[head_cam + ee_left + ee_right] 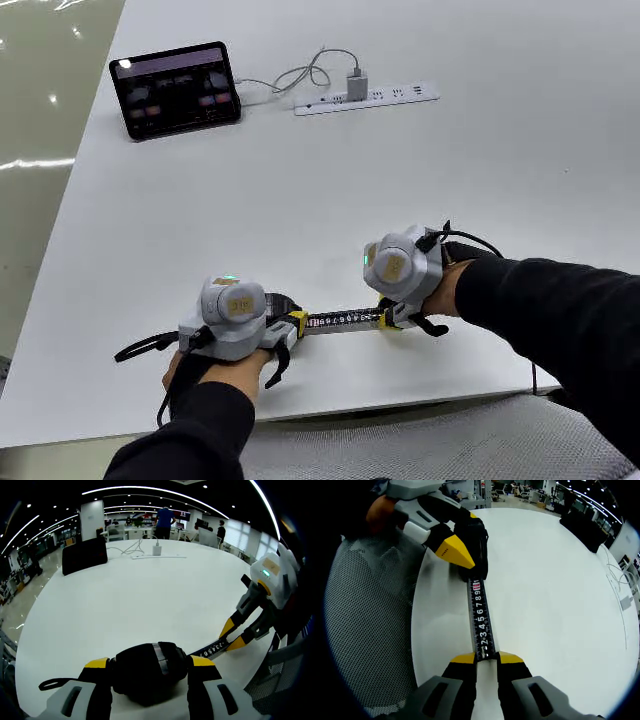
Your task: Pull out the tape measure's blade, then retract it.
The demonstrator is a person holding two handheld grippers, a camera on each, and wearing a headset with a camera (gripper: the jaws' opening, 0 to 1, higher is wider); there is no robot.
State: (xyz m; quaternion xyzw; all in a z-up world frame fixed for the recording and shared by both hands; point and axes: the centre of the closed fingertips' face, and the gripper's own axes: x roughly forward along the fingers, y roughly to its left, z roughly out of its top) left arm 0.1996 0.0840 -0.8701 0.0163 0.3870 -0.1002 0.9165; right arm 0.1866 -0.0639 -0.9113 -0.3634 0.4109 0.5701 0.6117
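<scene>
A black tape measure case (147,672) sits near the table's front edge, clamped between the yellow-tipped fingers of my left gripper (149,665). The same case (280,306) lies beside my left gripper (285,330) in the head view. Its blade (480,622) runs out across the table, showing numbers up to about ten. My right gripper (481,658) is shut on the blade's end. The blade (343,319) spans the short gap to my right gripper (385,320). The blade (212,650) also reaches the right gripper (231,636) in the left gripper view.
A dark tablet (175,88) stands at the back left of the white table (330,180). A white power strip (366,98) with a charger and cable lies behind it. A mesh chair seat (370,615) sits below the table's front edge. People stand far off.
</scene>
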